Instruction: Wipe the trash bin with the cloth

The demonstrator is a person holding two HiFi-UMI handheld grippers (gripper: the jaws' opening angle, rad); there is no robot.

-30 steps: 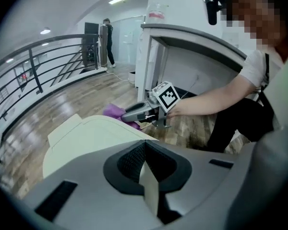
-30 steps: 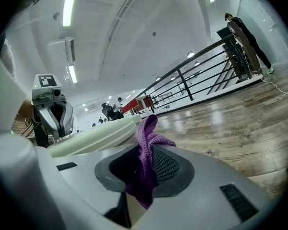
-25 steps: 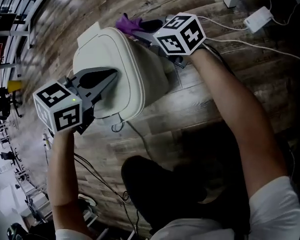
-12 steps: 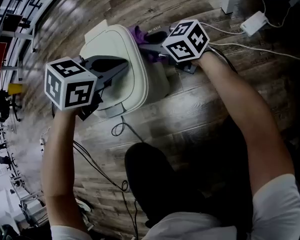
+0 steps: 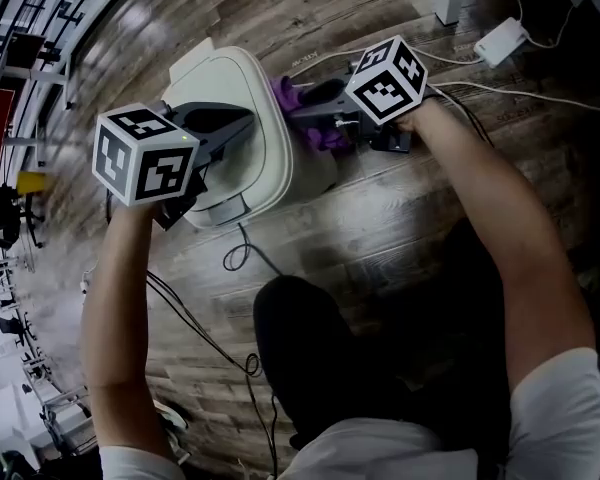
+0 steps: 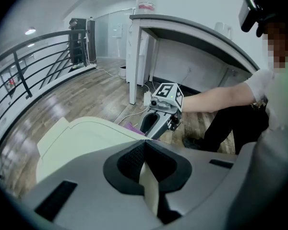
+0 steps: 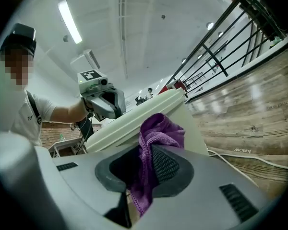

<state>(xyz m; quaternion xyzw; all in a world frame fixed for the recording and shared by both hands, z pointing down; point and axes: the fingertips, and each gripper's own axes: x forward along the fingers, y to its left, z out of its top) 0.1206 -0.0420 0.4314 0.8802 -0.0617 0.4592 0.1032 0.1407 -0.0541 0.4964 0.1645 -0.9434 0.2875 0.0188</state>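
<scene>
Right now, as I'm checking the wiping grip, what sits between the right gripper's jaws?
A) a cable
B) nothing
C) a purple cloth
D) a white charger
C: the right gripper is clamped on the purple cloth, by the trash bin.

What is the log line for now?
left gripper: shut on trash bin | right gripper: shut on cloth | cloth: at bin's side

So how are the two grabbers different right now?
The left gripper pinches the edge of the cream plastic trash bin; the right gripper pinches the purple cloth. The left sits over the bin's top; the right is at its side. Both have fingers closed.
</scene>
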